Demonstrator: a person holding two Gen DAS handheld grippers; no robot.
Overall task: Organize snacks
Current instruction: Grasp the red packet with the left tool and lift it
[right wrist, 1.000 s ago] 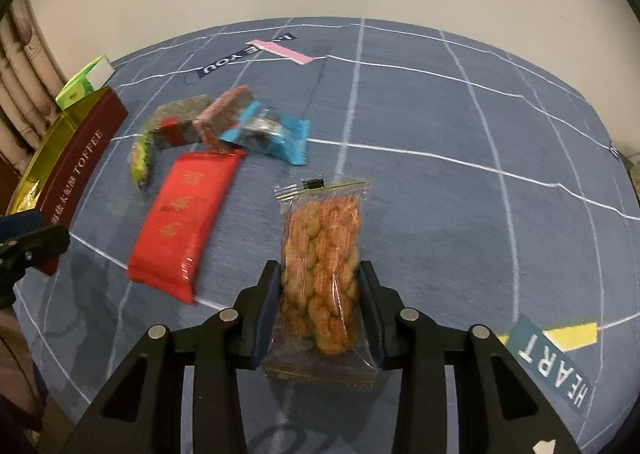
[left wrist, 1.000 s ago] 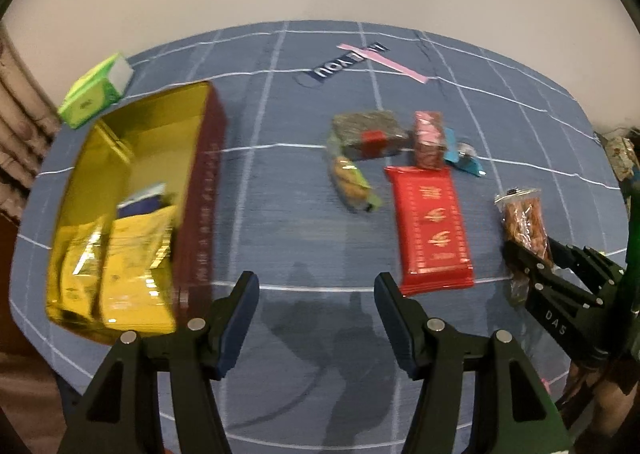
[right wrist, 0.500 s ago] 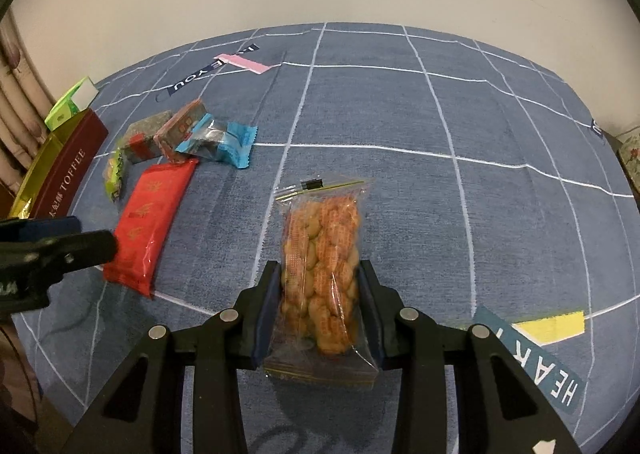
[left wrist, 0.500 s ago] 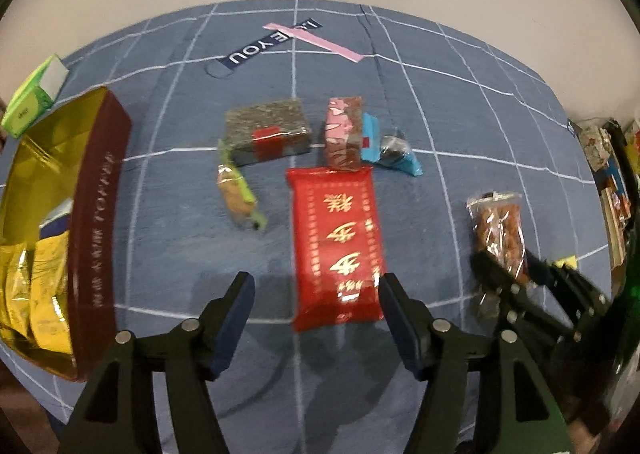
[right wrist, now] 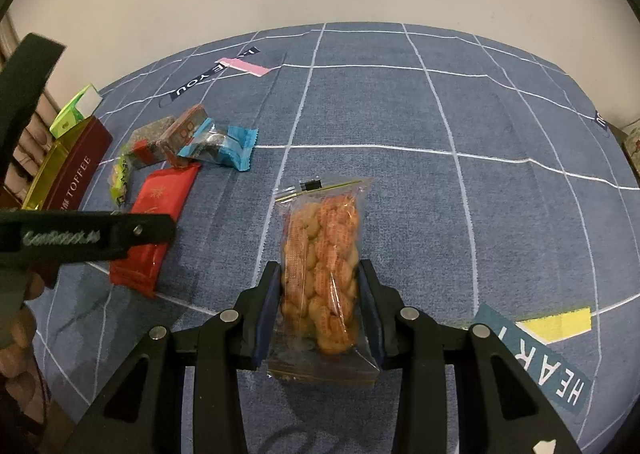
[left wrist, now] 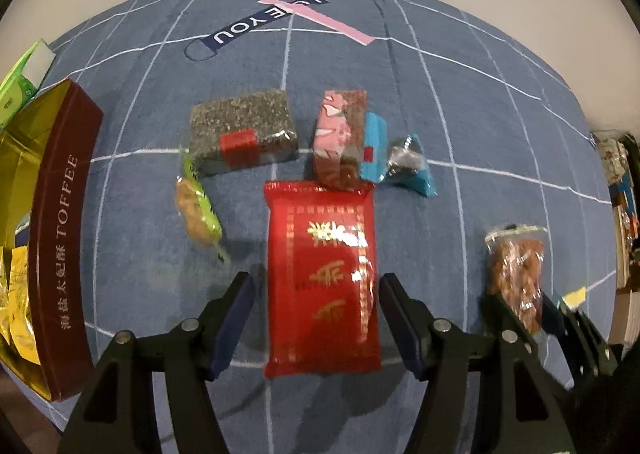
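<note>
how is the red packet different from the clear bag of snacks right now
The red packet is opaque with gold print; the clear bag shows orange pieces inside. The red packet lies flat on the blue cloth between the open fingers of the left hand-held gripper, ungripped; the clear bag is clamped in the right hand-held gripper. The red packet touches the pink packet; the clear bag sits apart. Both are sealed snack packs.

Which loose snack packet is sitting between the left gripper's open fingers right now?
The big red packet with gold lettering. It lies flat between the left gripper's fingers, ungrasped; the other snacks on the cloth lie farther off.
</note>
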